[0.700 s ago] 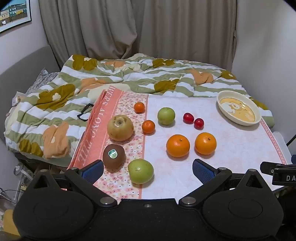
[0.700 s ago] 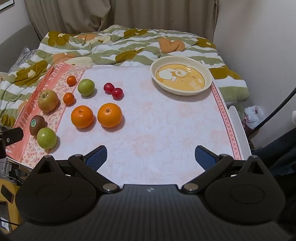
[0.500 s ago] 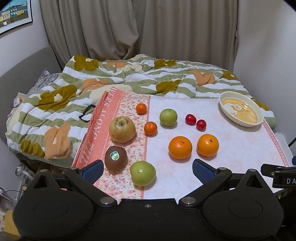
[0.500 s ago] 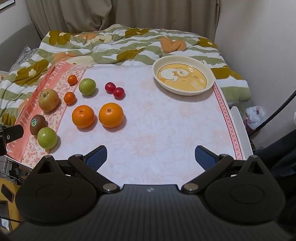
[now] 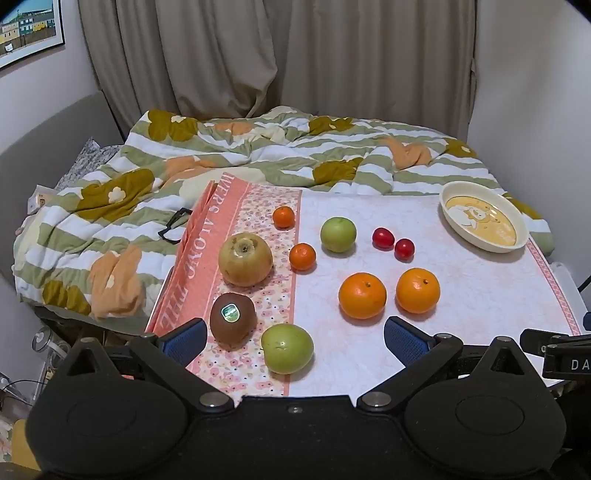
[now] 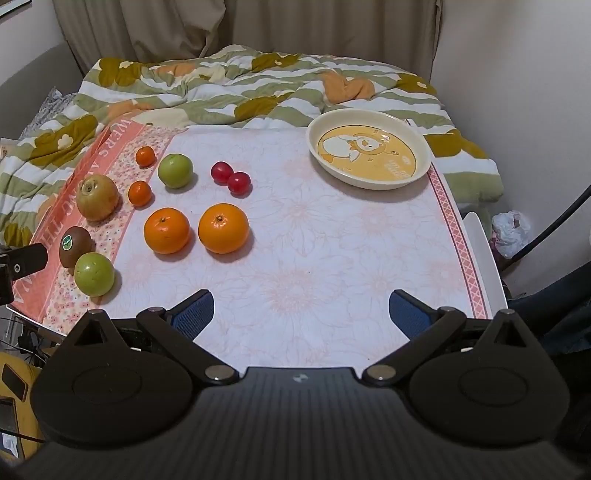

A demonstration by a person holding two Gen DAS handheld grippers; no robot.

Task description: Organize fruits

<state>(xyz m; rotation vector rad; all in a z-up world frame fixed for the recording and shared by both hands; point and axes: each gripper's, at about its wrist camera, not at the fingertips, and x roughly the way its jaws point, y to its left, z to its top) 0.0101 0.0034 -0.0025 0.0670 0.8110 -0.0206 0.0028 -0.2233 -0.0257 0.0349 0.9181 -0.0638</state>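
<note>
Both the left tongs (image 5: 293, 341) and the right tongs (image 6: 301, 310) gape wide and empty above the near edge of the table (image 6: 332, 258), where the fruits lie loose on its left half: a kiwi (image 5: 232, 320), two green apples, a yellowish pear (image 5: 245, 259), two oranges, two small mandarins and two red tomatoes. The cream dish (image 6: 370, 153) stands empty at the far right corner. Only the left view shows the framed picture (image 5: 29, 31) on the wall and black glasses (image 5: 173, 229) on the bed quilt, while only the right view shows a white plastic bag (image 6: 511, 232) past the table's right edge.

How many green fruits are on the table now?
2. One green fruit lies near the front edge, beside the kiwi. The other green fruit lies farther back, left of the two red fruits. None seems hidden.
</note>
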